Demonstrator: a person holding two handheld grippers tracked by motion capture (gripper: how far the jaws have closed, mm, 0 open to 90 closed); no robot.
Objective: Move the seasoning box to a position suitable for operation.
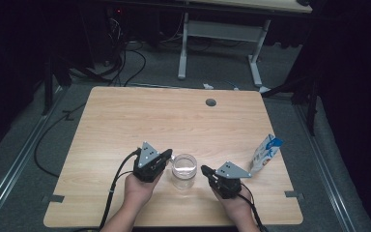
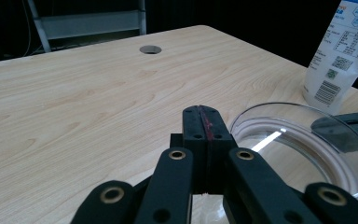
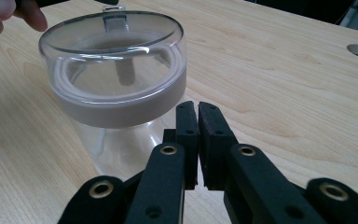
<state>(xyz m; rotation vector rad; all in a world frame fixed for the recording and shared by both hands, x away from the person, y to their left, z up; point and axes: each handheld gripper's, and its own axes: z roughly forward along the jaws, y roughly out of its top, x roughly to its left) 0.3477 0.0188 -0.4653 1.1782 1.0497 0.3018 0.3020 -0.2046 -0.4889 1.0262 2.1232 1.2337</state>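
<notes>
Near the table's (image 1: 125,116) front edge, a lidded clear jar (image 1: 184,171) sits between both hands, left hand-held gripper (image 1: 169,153) pressed together, right hand-held gripper (image 1: 204,169) looks pretty much closed too, both angled toward it.

Jar (image 1: 184,170) sits on the counter (image 1: 125,121) between left claw (image 1: 168,155) and right claw (image 1: 204,169); pouch (image 1: 265,153) stands off right.

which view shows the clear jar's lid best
The right gripper view: the clear glass jar shows side-on, transparent lid and grey seal band whole. The left gripper view catches its lid rim; the high view shows it small from above.
</notes>
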